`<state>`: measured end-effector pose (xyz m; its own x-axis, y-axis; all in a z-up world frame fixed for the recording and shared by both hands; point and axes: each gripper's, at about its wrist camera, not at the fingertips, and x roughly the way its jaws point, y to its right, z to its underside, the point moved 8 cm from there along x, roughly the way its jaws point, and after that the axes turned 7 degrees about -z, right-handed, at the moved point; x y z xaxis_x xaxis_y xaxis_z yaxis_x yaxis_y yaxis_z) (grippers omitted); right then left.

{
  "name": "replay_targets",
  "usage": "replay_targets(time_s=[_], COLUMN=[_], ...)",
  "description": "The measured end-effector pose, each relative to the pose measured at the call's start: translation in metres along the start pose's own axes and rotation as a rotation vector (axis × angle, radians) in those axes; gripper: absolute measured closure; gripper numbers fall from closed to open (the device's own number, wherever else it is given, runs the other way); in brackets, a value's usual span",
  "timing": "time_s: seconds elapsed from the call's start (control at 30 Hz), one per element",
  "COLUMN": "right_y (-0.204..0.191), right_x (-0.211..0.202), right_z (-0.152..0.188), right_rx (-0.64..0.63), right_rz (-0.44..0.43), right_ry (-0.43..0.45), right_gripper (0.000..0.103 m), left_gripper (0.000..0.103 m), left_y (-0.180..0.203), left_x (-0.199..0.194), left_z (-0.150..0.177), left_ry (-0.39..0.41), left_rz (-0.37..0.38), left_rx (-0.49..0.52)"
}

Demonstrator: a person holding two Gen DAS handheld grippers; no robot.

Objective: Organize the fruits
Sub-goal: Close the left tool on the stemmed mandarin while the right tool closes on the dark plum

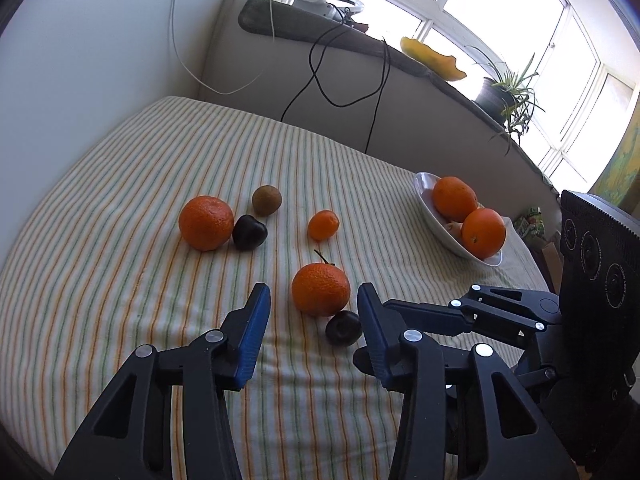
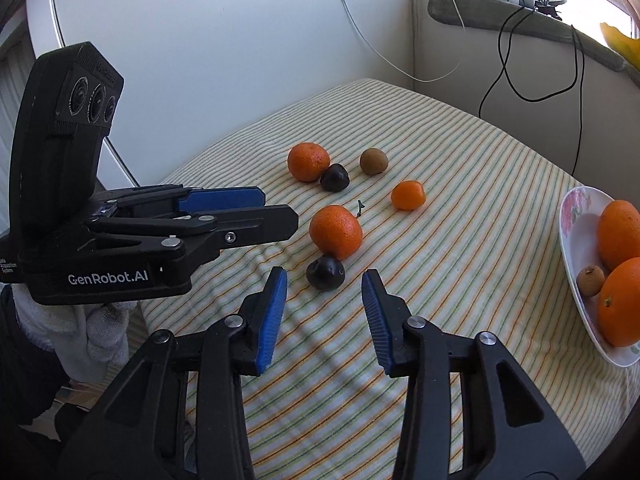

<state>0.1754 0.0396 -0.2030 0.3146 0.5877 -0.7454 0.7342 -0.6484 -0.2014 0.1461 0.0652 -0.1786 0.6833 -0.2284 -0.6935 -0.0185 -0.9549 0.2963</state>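
Evidently spread wide and empty, left gripper (image 1: 314,308) and right gripper (image 2: 325,294), just short of stemmed mandarin (image 1: 320,289), for transfer to bowl (image 1: 440,228).

Both wrist views look down close over the striped cloth (image 1: 140,184), sharing the loose fruit.

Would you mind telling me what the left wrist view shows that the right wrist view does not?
Only the left wrist view shows the potted plant on the sill. Only the right wrist view shows the gloved hand under the left gripper, plus the bowl's floral rim. Both show the bowl, the loose fruit and the striped cloth.
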Motion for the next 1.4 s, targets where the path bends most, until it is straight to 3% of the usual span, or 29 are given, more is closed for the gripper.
replay_targets(time_s=[0.4, 0.47, 0.7, 1.13, 1.4], right_y=[0.01, 0.011, 0.009, 0.021, 0.044], right_x=[0.027, 0.029, 0.032, -0.011, -0.046], right_z=[-0.001, -0.002, -0.002, 0.0, -0.001], right_rx=[0.015, 0.021, 0.011, 0.044, 0.076], right_rz=[0.014, 0.01, 0.016, 0.033, 0.092], right_ry=[-0.037, -0.041, -0.036, 0.034, 0.098], right_gripper=[0.073, 0.076, 0.079, 0.08, 0.08], left_gripper=[0.061, 0.067, 0.067, 0.068, 0.068], left_y=[0.002, 0.003, 0.001, 0.019, 0.046], left_x=[0.026, 0.03, 0.024, 0.016, 0.023], left_z=[-0.003, -0.002, -0.006, -0.025, -0.041], left_ry=[-0.071, -0.081, -0.058, -0.006, 0.01], left_rz=[0.026, 0.032, 0.027, 0.043, 0.077], left_rx=[-0.005, -0.006, -0.023, -0.002, 0.032])
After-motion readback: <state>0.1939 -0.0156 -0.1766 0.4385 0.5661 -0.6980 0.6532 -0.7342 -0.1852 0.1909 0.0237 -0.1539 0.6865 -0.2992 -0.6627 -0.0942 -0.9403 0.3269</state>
